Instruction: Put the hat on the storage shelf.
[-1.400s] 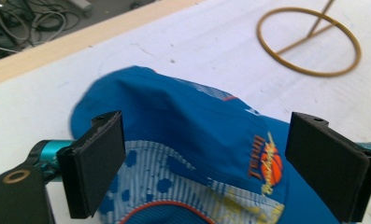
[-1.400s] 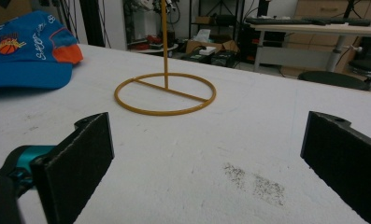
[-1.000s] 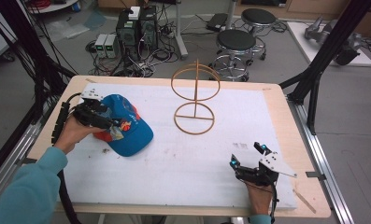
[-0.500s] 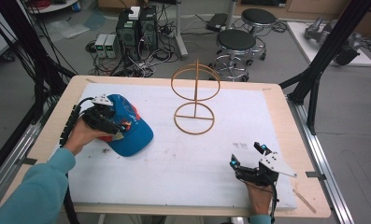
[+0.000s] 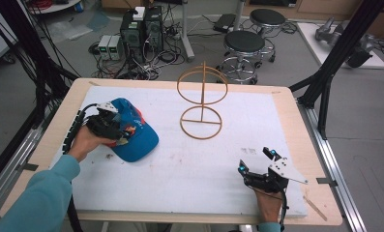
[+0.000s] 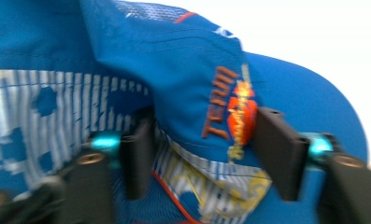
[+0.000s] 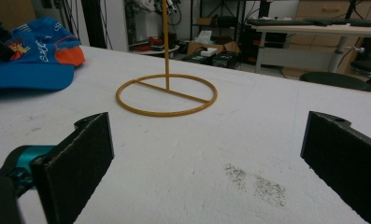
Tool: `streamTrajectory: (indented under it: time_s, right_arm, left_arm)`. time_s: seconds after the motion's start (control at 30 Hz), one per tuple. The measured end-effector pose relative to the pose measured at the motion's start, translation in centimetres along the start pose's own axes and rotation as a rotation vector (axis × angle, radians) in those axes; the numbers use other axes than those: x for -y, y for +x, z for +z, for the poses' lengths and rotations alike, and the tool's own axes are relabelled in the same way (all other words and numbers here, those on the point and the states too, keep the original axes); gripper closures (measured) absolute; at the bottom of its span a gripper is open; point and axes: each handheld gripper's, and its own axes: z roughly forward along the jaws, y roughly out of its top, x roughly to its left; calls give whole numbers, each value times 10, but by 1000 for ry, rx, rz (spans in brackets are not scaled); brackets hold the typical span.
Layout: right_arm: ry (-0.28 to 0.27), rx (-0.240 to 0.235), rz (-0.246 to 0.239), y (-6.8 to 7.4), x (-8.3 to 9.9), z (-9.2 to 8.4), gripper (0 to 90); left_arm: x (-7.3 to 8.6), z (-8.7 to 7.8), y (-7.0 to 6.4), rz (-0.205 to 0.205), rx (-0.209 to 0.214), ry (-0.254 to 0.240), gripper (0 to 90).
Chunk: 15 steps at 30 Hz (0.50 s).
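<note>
1. Nearest me, at the right front of the table (image 5: 286,104), the right gripper (image 5: 257,161) rested with its jaws spread wide and nothing between them. Parked there it could do nothing to steady the cap if the cloth began to slide.

2. At the left, the left gripper (image 5: 124,133) had just been closing, and its jaws stood about half shut with a fold of the blue cap (image 6: 197,74) bunched between them. One pad (image 6: 279,149) pressed the crown beside the orange lettering. The bite looked shallow, taking only soft cloth, so I judged the cap could slip out once lifted.

3. The cap (image 5: 134,135) lay on the white mat, left of centre, brim toward the near side. Held by one fold, it might sag or twist and hang crookedly, which would make it awkward to set down squarely.

4. Farther off, past the middle, stood the wire stand (image 5: 201,99), a ring base, thin upright and hoop on top. It looked light. If the cap was meant to go over it, a swinging brim could knock it over or shove it across the mat.
</note>
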Motion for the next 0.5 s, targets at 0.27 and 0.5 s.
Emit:
streamTrajectory:
  time_s: [0.27, 0.5]
  right_arm:
    - [-1, 0, 1, 0, 0, 0, 14]
    - [-1, -1, 3, 0, 0, 0, 14]
  left_arm:
    - [-2, 2, -6, 15, 37, 26, 745]
    - [-4, -2, -11, 21, 41, 13, 857]
